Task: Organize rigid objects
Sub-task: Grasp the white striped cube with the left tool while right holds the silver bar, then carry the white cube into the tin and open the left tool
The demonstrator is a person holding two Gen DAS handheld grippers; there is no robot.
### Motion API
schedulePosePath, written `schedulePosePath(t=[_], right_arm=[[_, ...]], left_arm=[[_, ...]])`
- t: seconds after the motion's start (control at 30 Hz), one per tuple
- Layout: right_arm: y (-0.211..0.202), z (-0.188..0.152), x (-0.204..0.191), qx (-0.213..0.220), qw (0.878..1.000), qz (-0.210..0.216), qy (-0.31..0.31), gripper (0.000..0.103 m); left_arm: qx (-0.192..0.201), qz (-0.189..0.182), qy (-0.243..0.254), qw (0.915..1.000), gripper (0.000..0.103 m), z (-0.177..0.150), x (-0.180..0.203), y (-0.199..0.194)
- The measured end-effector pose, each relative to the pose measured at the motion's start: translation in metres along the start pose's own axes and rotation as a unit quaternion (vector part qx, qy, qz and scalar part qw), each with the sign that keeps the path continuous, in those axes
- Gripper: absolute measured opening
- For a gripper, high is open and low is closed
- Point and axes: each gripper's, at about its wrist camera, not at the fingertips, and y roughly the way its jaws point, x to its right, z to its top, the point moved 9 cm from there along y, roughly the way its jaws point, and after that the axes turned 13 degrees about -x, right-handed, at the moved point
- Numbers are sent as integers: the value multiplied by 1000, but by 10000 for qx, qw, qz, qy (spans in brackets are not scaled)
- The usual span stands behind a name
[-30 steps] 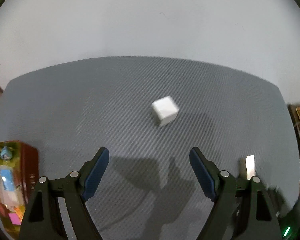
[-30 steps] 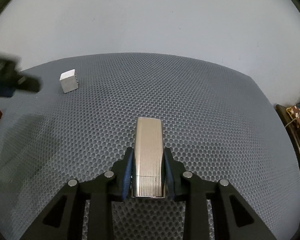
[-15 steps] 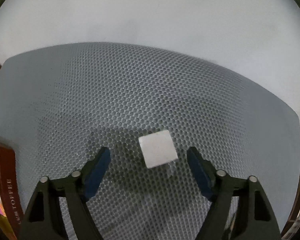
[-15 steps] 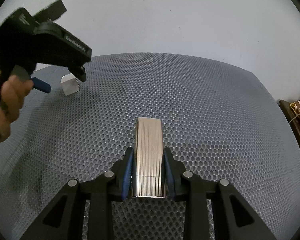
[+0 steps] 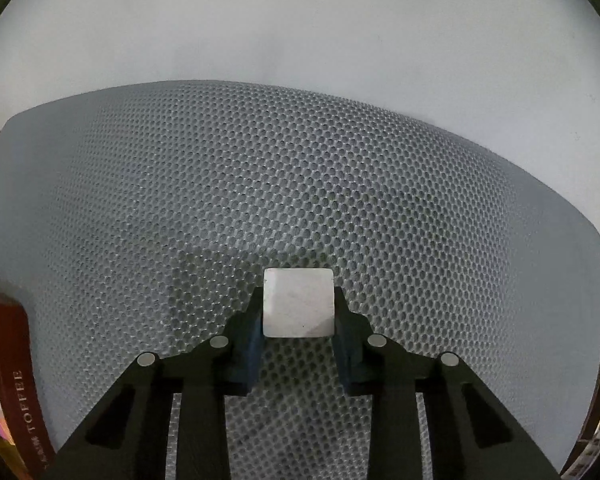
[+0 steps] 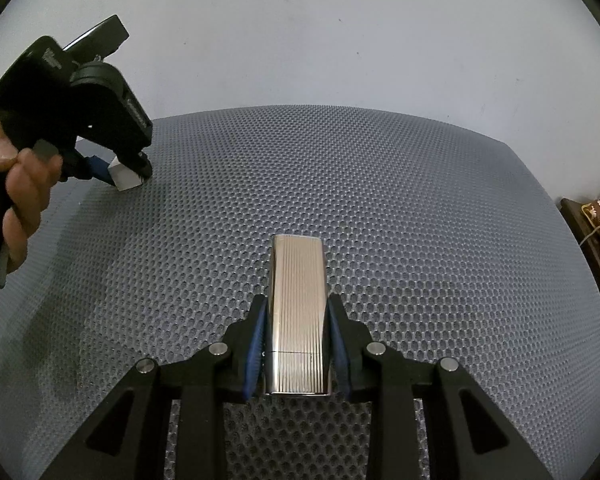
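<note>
The left gripper (image 5: pixel 298 312) pinches the white cube (image 5: pixel 298 302) between its pads. The right gripper (image 6: pixel 297 320) clamps the ribbed metal case (image 6: pixel 298 304), which sticks out ahead of its fingers.

On the mat (image 6: pixel 380 208), the cube (image 6: pixel 125 178) sat near the far left edge between the left gripper's (image 5: pixel 299 312) pads, well apart from the lighter (image 6: pixel 298 312) lying nearer the mat's middle.

Right gripper (image 6: pixel 298 336) clamps ribbed silver lighter (image 6: pixel 298 308) over grey honeycomb mat (image 6: pixel 420 220). Far left, hand (image 6: pixel 18 196) holds left gripper (image 6: pixel 124 170) pinching white cube (image 6: pixel 125 176).
</note>
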Motion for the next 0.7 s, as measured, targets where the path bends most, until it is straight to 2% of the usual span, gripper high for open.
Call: schedulePosePath(t=[0.23, 0.47, 0.53, 0.7], right_arm=[[2, 8, -7, -4, 10000, -42, -21, 30], [12, 15, -7, -5, 10000, -68, -37, 30], [15, 18, -12, -7, 10000, -85, -46, 30], [18, 21, -14, -8, 9999, -97, -51, 30]], left_arm=[[158, 232, 273, 9992, 26, -10, -11, -4], [330, 366, 526, 9974, 26, -36, -13, -14], [401, 395, 585, 9967, 26, -31, -21, -16], [535, 463, 696, 9951, 27, -27, -13, -20]])
